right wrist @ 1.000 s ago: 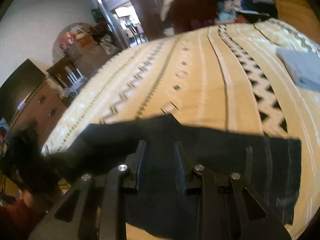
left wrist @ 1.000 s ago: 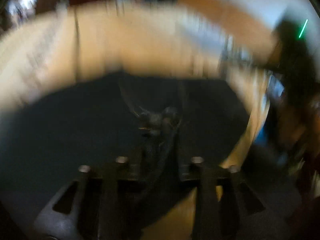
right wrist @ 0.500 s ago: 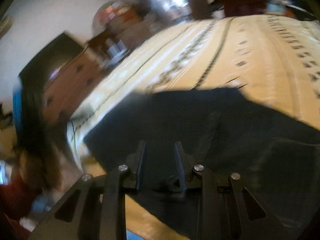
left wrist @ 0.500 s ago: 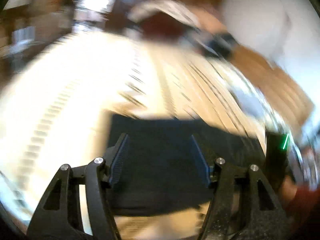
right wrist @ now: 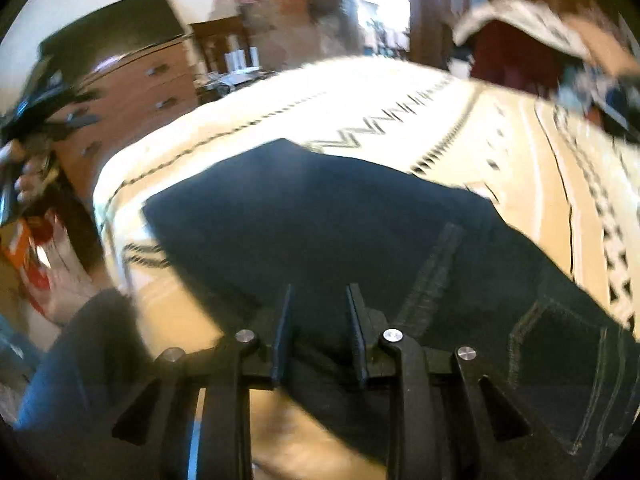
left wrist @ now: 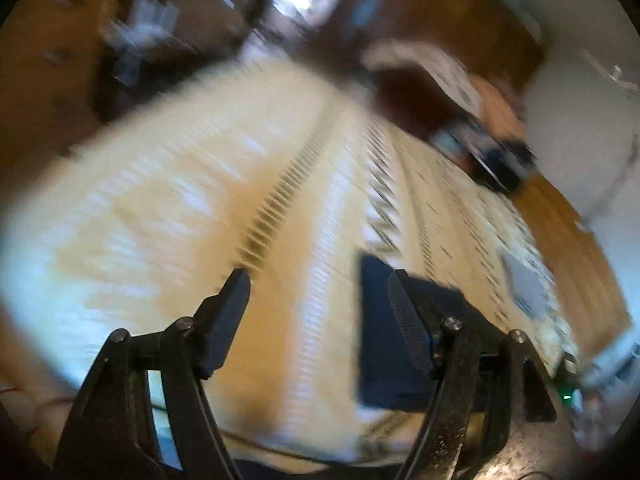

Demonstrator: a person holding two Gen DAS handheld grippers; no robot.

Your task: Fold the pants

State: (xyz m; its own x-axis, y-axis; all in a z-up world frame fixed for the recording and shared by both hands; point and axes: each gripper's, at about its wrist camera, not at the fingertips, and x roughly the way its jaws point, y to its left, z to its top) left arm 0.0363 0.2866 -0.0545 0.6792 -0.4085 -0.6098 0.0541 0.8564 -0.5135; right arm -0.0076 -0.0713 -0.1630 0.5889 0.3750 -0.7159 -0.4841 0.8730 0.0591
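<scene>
Dark navy pants (right wrist: pixel 340 224) lie flat on a cream bedspread with black zigzag stripes (right wrist: pixel 400 92). In the right wrist view my right gripper (right wrist: pixel 318 300) hovers over their near edge, its jaws a little apart and nothing between them. A seam and a stitched pocket (right wrist: pixel 560 344) show at the right. In the blurred left wrist view the pants (left wrist: pixel 380 332) appear as a dark block at the lower right, partly behind the right finger. My left gripper (left wrist: pixel 316 280) is wide open and empty above bare bedspread (left wrist: pixel 200 220).
A wooden dresser (right wrist: pixel 136 84) stands left of the bed. A pile of clothes (right wrist: pixel 532 28) lies at the bed's far end. A folded grey item (left wrist: pixel 528 288) lies on the bedspread at the right. A person's dark sleeve (right wrist: pixel 76 360) shows at the lower left.
My left gripper let go of the dark fabric, opened wide and swung left off the pants. My right gripper stayed over the pants' near edge, and the view turned.
</scene>
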